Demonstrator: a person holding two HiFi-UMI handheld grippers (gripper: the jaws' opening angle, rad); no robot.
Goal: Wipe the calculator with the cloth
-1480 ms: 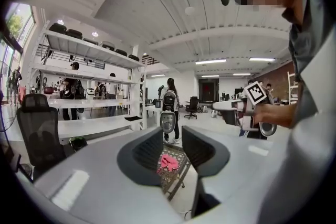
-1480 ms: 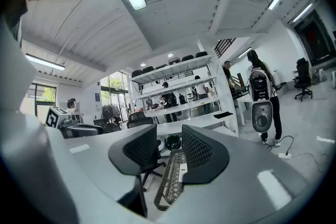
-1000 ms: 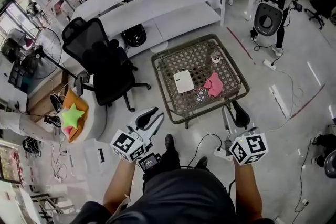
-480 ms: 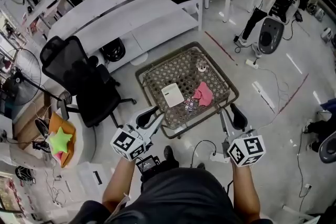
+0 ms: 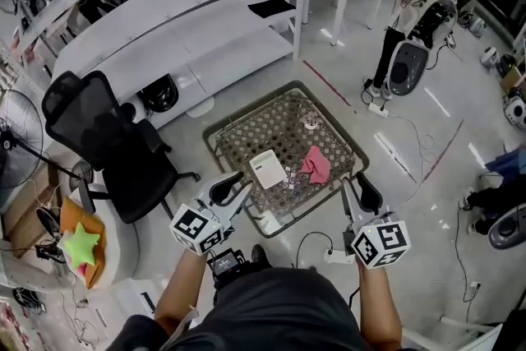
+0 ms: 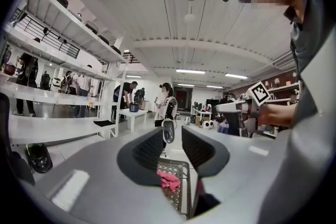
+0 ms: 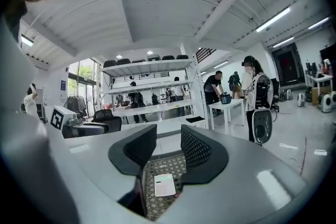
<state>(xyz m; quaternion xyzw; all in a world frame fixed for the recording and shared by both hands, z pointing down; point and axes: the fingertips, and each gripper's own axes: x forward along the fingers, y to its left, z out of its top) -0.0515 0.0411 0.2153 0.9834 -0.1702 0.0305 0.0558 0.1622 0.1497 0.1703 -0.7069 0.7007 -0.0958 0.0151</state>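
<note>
Left gripper [image 5: 237,184] & right gripper [image 5: 360,190] now closer to counter [image 5: 246,111] than 1 sec ago; fingers open, empty; cloth [image 5: 315,165], calculator [image 5: 267,168] on counter, untouched; prob. cloth pickup next.

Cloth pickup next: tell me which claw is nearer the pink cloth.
Right. The right claw hangs right of the cloth; the left claw is farther left, beyond the calculator.
</note>
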